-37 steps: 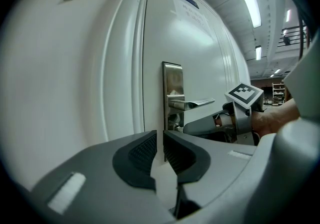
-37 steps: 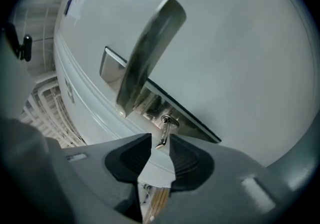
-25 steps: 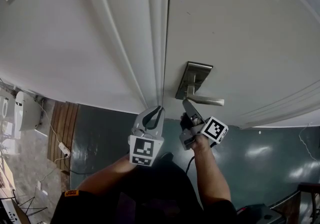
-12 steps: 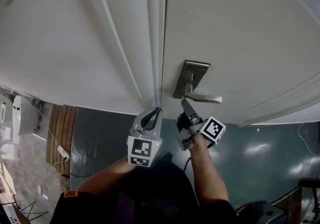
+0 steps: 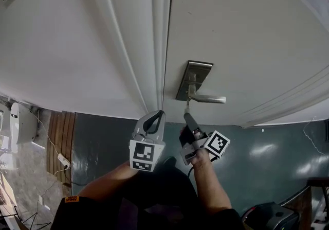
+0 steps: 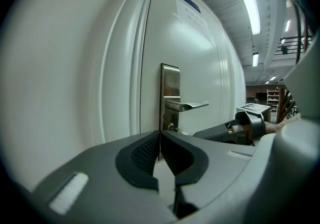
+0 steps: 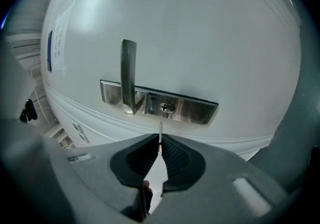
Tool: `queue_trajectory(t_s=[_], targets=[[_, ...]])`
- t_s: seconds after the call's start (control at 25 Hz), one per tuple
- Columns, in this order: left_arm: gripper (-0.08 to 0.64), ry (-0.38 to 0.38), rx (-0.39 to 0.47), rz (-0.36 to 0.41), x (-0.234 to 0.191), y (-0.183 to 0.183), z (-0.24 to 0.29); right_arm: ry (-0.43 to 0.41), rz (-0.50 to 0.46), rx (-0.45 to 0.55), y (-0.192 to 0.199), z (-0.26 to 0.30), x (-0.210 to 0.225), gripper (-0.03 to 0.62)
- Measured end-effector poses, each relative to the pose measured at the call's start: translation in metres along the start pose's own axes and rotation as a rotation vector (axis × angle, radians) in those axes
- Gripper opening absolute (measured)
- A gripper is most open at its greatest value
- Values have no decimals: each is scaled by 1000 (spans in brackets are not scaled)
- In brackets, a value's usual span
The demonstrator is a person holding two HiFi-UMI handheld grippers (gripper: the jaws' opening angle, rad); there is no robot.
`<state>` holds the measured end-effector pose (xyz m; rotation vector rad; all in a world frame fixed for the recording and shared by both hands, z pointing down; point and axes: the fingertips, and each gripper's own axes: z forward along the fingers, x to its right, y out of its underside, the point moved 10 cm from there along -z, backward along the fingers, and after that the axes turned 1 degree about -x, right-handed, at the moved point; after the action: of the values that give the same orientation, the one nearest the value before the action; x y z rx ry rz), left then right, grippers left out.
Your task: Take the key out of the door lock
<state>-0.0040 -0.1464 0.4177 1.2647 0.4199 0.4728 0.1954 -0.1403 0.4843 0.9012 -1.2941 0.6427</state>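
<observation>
White panelled door [image 5: 247, 28] fills every view, its brushed steel lock plate [image 7: 195, 110] just ahead. The right gripper [image 7: 159, 143] is closing its jaws on the slim silver key [image 7: 160, 129], whose blade seems clear of the oval keyhole [image 7: 167, 108], though the gap is slight. Extraction looks done; only carrying it away remains. The left gripper [image 6: 159, 140] hangs beside, jaws pressed together, empty.

Bright, even indoor light covers the white door [image 5: 247, 33], with little shadow. Long ceiling lights [image 6: 247, 2] glare at the upper right of the left gripper view. The dark floor [image 5: 288, 172] carries pale reflections. The lock plate [image 7: 185, 108] has a dull sheen. Straight lines bow in every view, and both gripper views darken at the corners.
</observation>
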Motion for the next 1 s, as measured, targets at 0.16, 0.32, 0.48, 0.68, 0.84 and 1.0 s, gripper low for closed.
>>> queue_trajectory(t_s=[0.16,0.32,0.48,0.68,0.84,1.0], targets=[[23,26,-7,-8,7,1,0,-9,3,13,8,-18,-9,14],[20,45,-25,-15,19,3,0,-19,12,25,13,-38,-13,12],[20,64,-42,-37,36,4,-1,-19,-8,16,15,-61,-13,12],[18,79,-40,-37,54,5,-4,-32,-63,-13,11,-83,-13,14],[18,102,-45,-44,60,7,-2,-29,-82,10,11,-93,-14,14],[19,138,-32,-46,64,8,-9,3,-132,33,19,-103,-20,12]])
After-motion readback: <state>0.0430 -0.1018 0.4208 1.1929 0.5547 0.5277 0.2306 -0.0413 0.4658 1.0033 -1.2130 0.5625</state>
